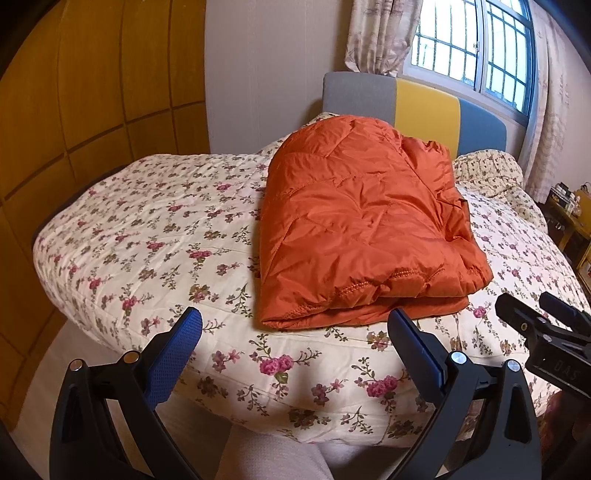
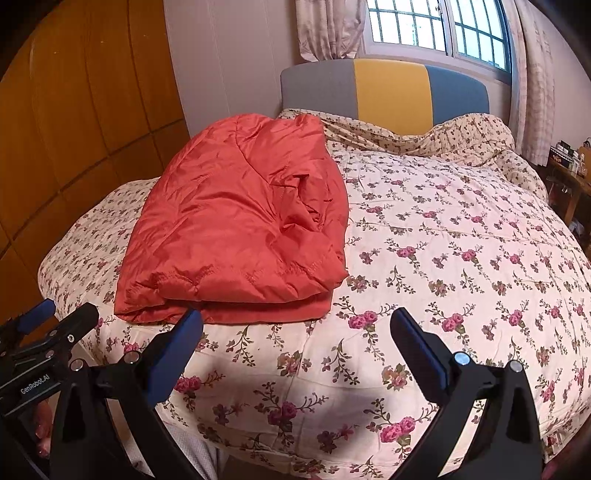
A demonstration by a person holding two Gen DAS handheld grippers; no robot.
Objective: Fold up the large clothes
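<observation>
Floral bedding covers the bed (image 1: 147,240), with a grey, yellow and blue headboard (image 2: 388,88) under a barred window (image 2: 436,26) and wooden panelling (image 1: 92,92) to the left. On the bed lies the orange quilted jacket (image 1: 354,225), folded into a thick rectangle toward the left half, its stitched hem nearest the foot. Left tongs (image 1: 295,332) and right tongs (image 2: 295,332) hover above the bed's near edge, both spread wide, holding nothing and clear of the jacket

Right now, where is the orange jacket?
The orange jacket lies folded on the floral bedspread, just beyond both open grippers. In the right wrist view it sits left of centre, nearer the wooden wardrobe than the window.
</observation>
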